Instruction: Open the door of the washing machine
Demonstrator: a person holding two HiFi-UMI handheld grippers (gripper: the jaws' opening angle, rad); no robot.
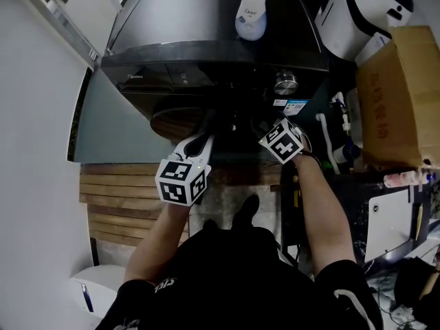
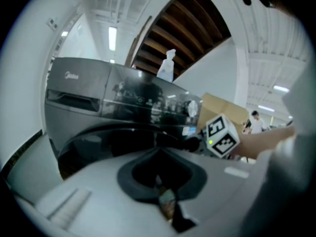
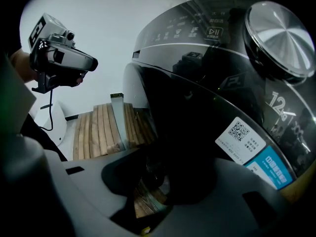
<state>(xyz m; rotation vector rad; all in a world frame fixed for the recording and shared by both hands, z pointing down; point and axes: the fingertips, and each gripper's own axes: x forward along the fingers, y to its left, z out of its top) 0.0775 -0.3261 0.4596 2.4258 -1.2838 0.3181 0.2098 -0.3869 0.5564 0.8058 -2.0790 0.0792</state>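
Both grippers are up at the front of the washing machine (image 1: 206,53), one in each hand.

The left gripper (image 1: 207,126) has its jaws pressed together with nothing between them. It points pretty much level at the machine. The round dark door (image 1: 180,121) is right ahead of its tips and a bit below, close but I can't say it's touching. Its own view shows the control panel (image 2: 143,102) above and beyond the jaws, and the other gripper's marker cube off to its right.

The right gripper (image 1: 259,124) is tilted down more steeply and its jaws stand wide apart. The door's dark rim comes right down into the gap between them. The view is too dark to tell if the pads actually press on it, so I'd call it spread around the edge rather than clamped. Just past its jaws on the right there's a white sticker (image 3: 240,138) with a blue one under it, and the big silver knob (image 3: 279,38) sits higher up on the same side.

Can't tell from here if the door is cracked open or latched.

Other stuff: a white pump bottle (image 1: 251,12) on top of the machine beyond both grippers, a cardboard box (image 1: 399,95) well off to the right gripper's right, and wooden slats (image 1: 117,205) on the floor below and left of the left gripper.
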